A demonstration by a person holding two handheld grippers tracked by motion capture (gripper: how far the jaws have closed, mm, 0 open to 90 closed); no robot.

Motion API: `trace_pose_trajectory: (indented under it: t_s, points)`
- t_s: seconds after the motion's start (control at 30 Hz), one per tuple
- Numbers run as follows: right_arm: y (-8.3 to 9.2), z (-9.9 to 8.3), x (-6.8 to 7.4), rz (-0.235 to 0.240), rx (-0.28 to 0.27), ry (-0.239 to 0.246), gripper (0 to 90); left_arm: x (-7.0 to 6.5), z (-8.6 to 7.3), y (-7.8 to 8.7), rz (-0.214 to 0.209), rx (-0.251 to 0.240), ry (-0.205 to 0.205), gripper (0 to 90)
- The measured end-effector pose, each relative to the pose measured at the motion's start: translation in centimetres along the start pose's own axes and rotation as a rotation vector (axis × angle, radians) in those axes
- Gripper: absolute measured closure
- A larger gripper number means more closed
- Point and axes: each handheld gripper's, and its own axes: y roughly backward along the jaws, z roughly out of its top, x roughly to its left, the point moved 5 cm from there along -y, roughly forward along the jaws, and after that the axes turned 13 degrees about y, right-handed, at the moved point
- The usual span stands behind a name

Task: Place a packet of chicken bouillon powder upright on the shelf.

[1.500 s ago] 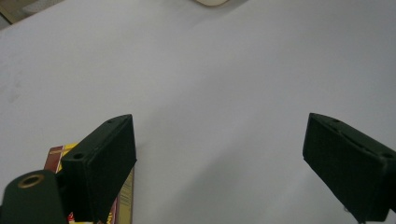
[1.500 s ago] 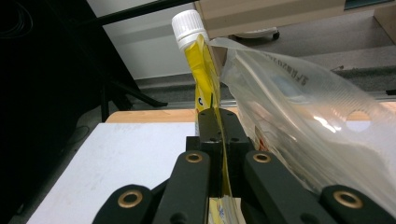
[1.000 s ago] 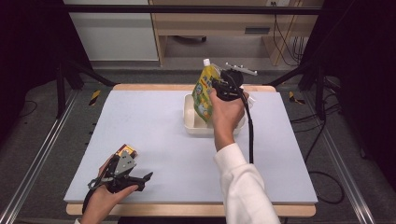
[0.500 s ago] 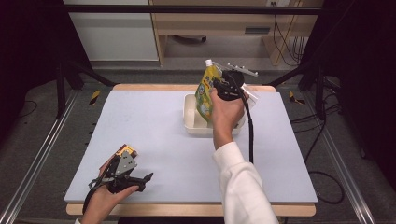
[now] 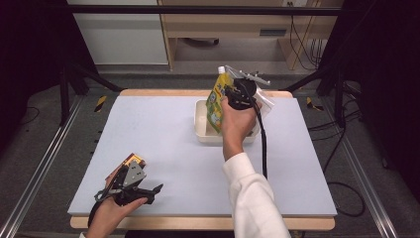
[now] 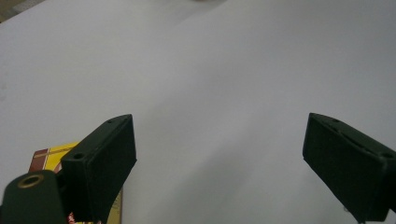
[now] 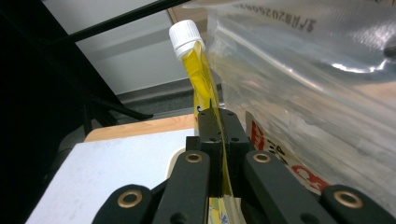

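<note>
Right tongs (image 7: 219,140) pinch my soft yellow spouted pouch (image 7: 201,79) below its white cap, over the far cream tray (image 5: 202,130); left tongs (image 6: 224,149) spread. Limp, light, likely slippery.

Even overhead light falls on the pale table (image 5: 163,134) in the high view, bright at the middle, while the floor and frame at the far left and right sink into near black. Shadows under the hands are soft and short. The left gripper view is washed out and hazy, its 2 jaws soft-edged. In the right gripper view the clear bag (image 7: 322,84) carries white glare at the right, and the near linkage is blurred.
</note>
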Motion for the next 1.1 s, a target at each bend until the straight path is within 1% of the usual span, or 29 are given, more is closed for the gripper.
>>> trace_pose_trajectory:
  t_s: [0.1,0.2,0.23,0.33,0.43,0.5,0.53,0.57,0.6,0.63,0.67,0.83,1.0,1.1]
  points:
    - [-0.1,-0.2,-0.1,-0.015,-0.008,0.013,90.0,0.0,0.0,0.0,-0.002,0.002,0.000,9.3]
    - [0.0,-0.2,-0.1,-0.029,-0.013,0.013,90.0,-0.1,0.0,0.0,-0.003,0.002,-0.002,9.3]
    - [0.0,-0.1,-0.1,-0.028,-0.018,0.012,90.0,0.0,0.0,0.0,0.000,0.010,-0.014,9.3]
    - [0.1,-0.1,0.1,-0.039,-0.022,0.020,90.0,-0.1,0.0,0.0,0.000,0.010,-0.017,9.3]
    - [-0.1,-0.3,0.4,-0.042,-0.014,0.038,90.0,-0.1,0.0,0.0,-0.001,0.012,-0.018,9.3]
    - [-0.4,-0.6,0.7,-0.041,-0.008,0.041,89.9,-0.2,0.0,0.0,-0.001,0.011,-0.020,9.3]
    - [-0.5,-0.7,0.8,-0.044,-0.010,0.046,89.9,-0.2,0.0,0.0,-0.003,0.001,-0.009,9.3]
    - [-0.7,-0.9,0.9,-0.044,-0.007,0.057,89.9,-0.2,0.0,0.0,-0.004,0.001,-0.009,9.3]
    - [-0.8,-1.1,1.0,-0.043,-0.006,0.056,89.8,-0.2,0.0,0.0,-0.002,0.001,-0.009,9.3]
    - [-0.9,-1.2,1.0,-0.044,-0.005,0.061,89.8,-0.1,0.0,0.0,0.000,0.012,-0.021,9.3]
    - [-1.0,-1.4,1.0,-0.045,0.002,0.055,89.8,-0.1,0.0,0.0,0.000,0.011,-0.020,9.3]
    - [-1.2,-2.2,0.8,-0.028,0.005,0.051,89.6,-0.1,0.0,0.0,0.001,0.012,-0.023,9.3]
    - [-1.4,-3.0,0.7,0.001,0.007,0.054,89.1,-0.2,0.0,0.0,0.002,0.014,-0.024,9.3]
    - [-1.4,-3.2,0.6,0.004,0.010,0.053,88.8,-0.2,0.0,-0.1,0.003,0.014,-0.024,9.3]
